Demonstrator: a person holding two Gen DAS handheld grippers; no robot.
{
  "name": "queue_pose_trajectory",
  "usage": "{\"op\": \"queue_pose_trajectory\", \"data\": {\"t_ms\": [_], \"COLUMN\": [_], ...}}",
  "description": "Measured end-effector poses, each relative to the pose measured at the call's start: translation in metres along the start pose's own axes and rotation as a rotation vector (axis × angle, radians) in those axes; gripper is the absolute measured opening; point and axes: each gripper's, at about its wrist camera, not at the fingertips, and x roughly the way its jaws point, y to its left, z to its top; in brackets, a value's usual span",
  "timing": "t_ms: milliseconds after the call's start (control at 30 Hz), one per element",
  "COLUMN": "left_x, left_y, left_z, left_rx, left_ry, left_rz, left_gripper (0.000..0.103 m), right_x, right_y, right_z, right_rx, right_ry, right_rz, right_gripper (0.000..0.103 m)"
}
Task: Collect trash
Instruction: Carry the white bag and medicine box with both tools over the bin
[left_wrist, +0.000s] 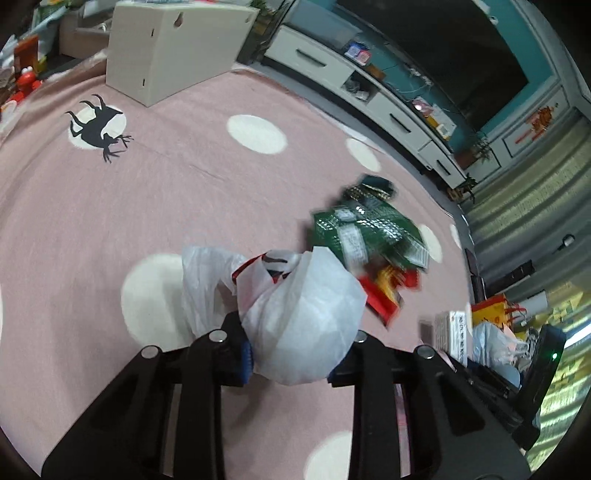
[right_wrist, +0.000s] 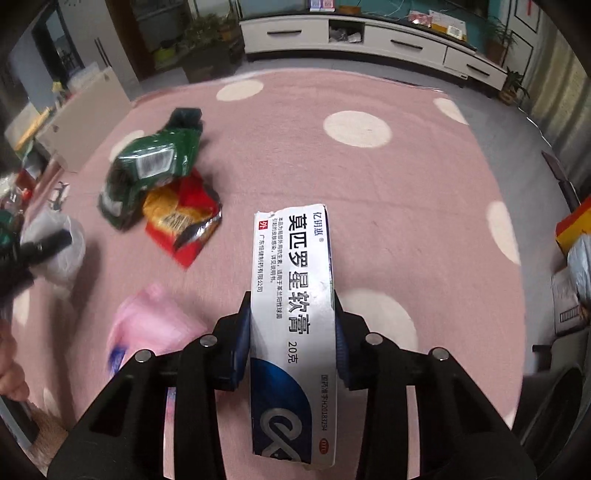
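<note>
I have my left gripper (left_wrist: 291, 363) clamped on a white plastic bag (left_wrist: 295, 314), its blue pads (left_wrist: 246, 360) pressing into the bunched film, and my right gripper (right_wrist: 293, 332) clamped on a long white-and-blue ointment box (right_wrist: 293, 317), gripped across its narrow width at about mid-length. Both loads hang above the pink spotted rug (left_wrist: 184, 184).

As I judge it, the step in hand is getting the box into the bag. To do it well I need the bag's mouth opened and facing the box, yet my left jaws seem to hold the bag by its gathered body, with the handles flopped over on top. I would regrip nearer a handle so the mouth falls open, then feed the box in end first. The box is light card, so a hard squeeze could crush it, and the film may slip between the pads.

The right wrist view shows what the left does not: a pink bag (right_wrist: 155, 325) lying on the rug toward its near edge, and the left gripper with its white bag at the rug's left edge. The green wrapper (right_wrist: 147, 173) and red-and-yellow wrapper (right_wrist: 184, 221) lie touching in the rug's middle, seen sharper here. The left wrist view alone shows the white box (left_wrist: 170, 55) standing at the rug's far corner.
</note>
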Motion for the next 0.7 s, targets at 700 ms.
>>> {"op": "queue_pose_trajectory", "data": {"t_ms": [700], "left_x": [-0.066], "left_y": [-0.197], "left_z": [-0.129], "left_rx": [0.386], "left_ry": [-0.072], "left_rz": [-0.189], "left_gripper": [0.029], "right_x": [-0.157], "right_y": [-0.149], "right_z": [-0.1], "right_rx": [0.362], "right_ry": [-0.322], "right_rz": [-0.137], "right_gripper": [0.039]}}
